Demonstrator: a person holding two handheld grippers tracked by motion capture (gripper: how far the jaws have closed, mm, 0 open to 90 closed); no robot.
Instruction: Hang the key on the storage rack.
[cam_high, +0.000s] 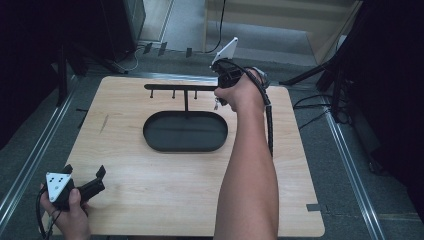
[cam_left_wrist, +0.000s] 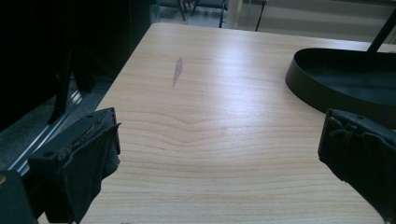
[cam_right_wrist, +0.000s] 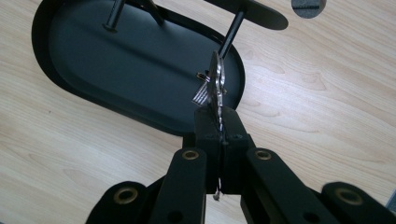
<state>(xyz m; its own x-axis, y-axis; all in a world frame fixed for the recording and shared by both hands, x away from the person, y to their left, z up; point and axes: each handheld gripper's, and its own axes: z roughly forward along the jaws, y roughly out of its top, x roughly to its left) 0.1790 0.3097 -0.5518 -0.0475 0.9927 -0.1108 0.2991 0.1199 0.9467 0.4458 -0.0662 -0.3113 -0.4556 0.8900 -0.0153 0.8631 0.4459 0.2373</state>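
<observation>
A black oval tray (cam_high: 146, 133) lies at the middle of the wooden table, and a T-shaped rack (cam_high: 175, 87) with small pegs stands up from it. My right gripper (cam_high: 218, 98) is at the right end of the rack's bar, shut on a silver key (cam_right_wrist: 215, 86) held edge-on. The key's top sits just in front of a peg (cam_right_wrist: 231, 37) above the tray (cam_right_wrist: 46, 70). Near the table's front left corner, my left gripper (cam_high: 85, 174) is held open with nothing between its fingers (cam_left_wrist: 88, 154), pointing toward the tray (cam_left_wrist: 317, 84).
A grey smudge (cam_left_wrist: 177, 71) marks the wood left of the tray. Metal rails run along the floor on both sides of the table, and dark stands and cables sit behind it. Bare wood spreads between the tray and the front edge.
</observation>
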